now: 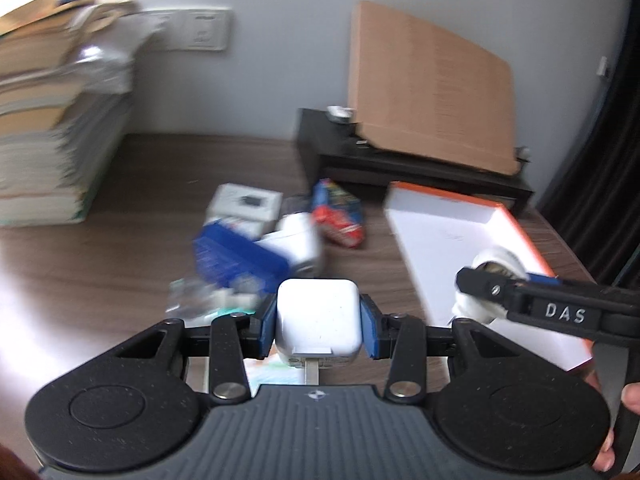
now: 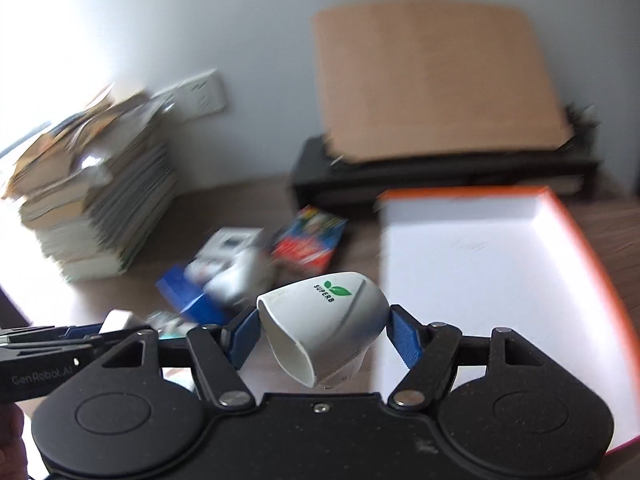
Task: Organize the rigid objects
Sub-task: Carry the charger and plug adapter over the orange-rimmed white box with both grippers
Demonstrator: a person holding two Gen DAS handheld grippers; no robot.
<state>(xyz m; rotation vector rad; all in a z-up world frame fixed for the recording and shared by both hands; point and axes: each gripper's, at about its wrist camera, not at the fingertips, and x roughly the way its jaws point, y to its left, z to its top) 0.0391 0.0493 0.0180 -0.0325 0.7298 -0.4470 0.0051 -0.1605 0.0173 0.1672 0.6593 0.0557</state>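
Wooden desk (image 1: 140, 200), cluttered far left. Left gripper (image 1: 319, 322) clamps a white charger (image 1: 318, 316); right gripper (image 2: 320, 336) clamps a white cup (image 2: 328, 320). Recommend lowering each into the orange-rimmed tray (image 2: 580, 248), right, releasing gently.

Both grippers are matte black with round hubs, silver pivot screws and blue finger pads (image 1: 267, 326); the right gripper (image 2: 322, 330) arm reads "DAS", the left gripper (image 1: 318, 326) "GenRobot.AI"
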